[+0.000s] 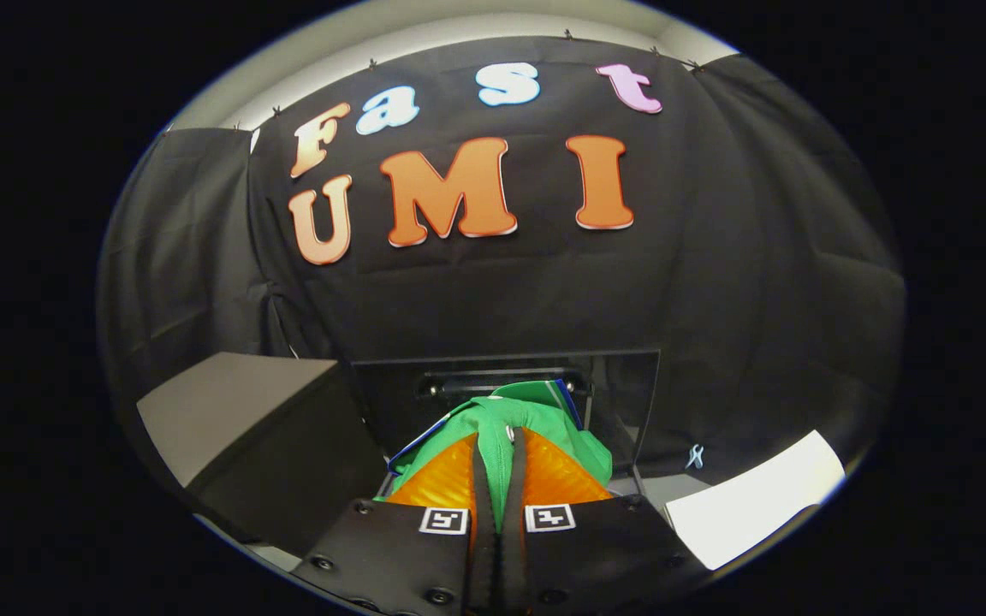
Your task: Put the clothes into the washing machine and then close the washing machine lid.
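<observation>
My gripper [500, 445] is shut on a green garment [520, 416] with blue and white trim, a fold of it pinched between the two fingers [446, 479]. The cloth bunches up over and just ahead of the fingertips and hangs down on both sides of them. Beyond it stands the dark raised lid of the washing machine [630, 385], upright, with a dark bar-shaped handle [459, 385] across it. The garment hides the machine's opening.
A dark box-like block with a grey top [232, 411] stands to the left of the fingers. A white sheet [754, 500] lies to the right, and a small light clip [695, 456] hangs on the black cloth wall behind.
</observation>
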Demonstrator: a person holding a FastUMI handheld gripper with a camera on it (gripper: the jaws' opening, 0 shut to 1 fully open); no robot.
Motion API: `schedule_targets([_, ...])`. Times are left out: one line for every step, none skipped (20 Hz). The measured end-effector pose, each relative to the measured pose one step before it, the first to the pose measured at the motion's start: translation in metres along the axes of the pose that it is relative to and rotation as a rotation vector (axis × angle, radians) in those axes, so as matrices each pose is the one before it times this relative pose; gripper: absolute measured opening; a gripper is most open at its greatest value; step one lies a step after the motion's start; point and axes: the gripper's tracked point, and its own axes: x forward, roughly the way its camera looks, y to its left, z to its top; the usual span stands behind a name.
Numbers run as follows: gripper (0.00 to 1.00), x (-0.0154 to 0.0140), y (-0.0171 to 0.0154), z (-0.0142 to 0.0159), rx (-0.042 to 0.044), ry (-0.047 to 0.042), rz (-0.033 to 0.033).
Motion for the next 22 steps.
schedule_targets([0.11, 0.00687, 0.00038, -0.015, 0.00702, 0.0298, -0.00311])
schedule_targets([0.11, 0.0066, -0.00082, -0.01396, 0.00678, 0.02663, -0.00506])
schedule_targets([0.11, 0.00745, -0.00155, -0.0124, 0.00452, 0.02256, -0.00737])
schedule_targets([0.11, 0.01043, -0.00028, -0.01109, 0.00427, 0.0217, -0.00755])
schedule_targets([0.11, 0.01023, -0.00161, -0.00889, 0.0034, 0.01909, -0.0079])
schedule_targets([0.11, 0.01074, -0.00069, -0.00715, 0.00174, 0.02087, -0.0092])
schedule_targets([0.11, 0.00997, -0.00181, -0.00873, 0.0001, 0.02268, -0.01245])
schedule_targets([0.11, 0.00753, -0.00204, -0.00831, 0.00023, 0.01929, -0.01018])
schedule_targets([0.11, 0.00857, -0.00164, -0.00703, 0.00101, 0.01703, -0.00688])
schedule_targets([0.11, 0.00858, -0.00107, -0.00626, 0.00251, 0.0149, -0.0007])
schedule_targets([0.11, 0.01021, -0.00032, -0.0062, -0.00031, 0.01772, -0.0018])
schedule_targets([0.11, 0.00898, -0.00016, -0.00735, -0.00358, 0.01977, -0.00012])
schedule_targets([0.11, 0.00724, -0.00002, -0.00592, -0.00303, 0.02047, 0.00306])
schedule_targets([0.11, 0.00821, -0.00019, -0.00584, -0.00227, 0.02233, 0.00335])
schedule_targets([0.11, 0.00877, 0.00109, -0.00774, -0.00348, 0.02391, 0.00269])
schedule_targets([0.11, 0.01029, 0.00068, -0.00944, -0.00381, 0.02096, 0.00089])
schedule_targets([0.11, 0.00985, -0.00015, -0.01035, -0.00238, 0.02537, -0.00328])
schedule_targets([0.11, 0.00762, -0.00062, -0.01154, 0.00459, 0.0287, -0.00965])
schedule_targets([0.11, 0.00948, -0.00116, -0.01209, 0.01338, 0.03469, -0.0049])
schedule_targets([0.11, 0.01122, 0.00141, -0.01248, 0.02027, 0.03156, 0.00605])
schedule_targets([0.11, 0.00941, -0.0008, -0.01142, 0.01443, 0.0399, -0.00161])
schedule_targets([0.11, 0.00679, -0.00316, -0.00963, 0.00628, 0.03627, -0.00516])
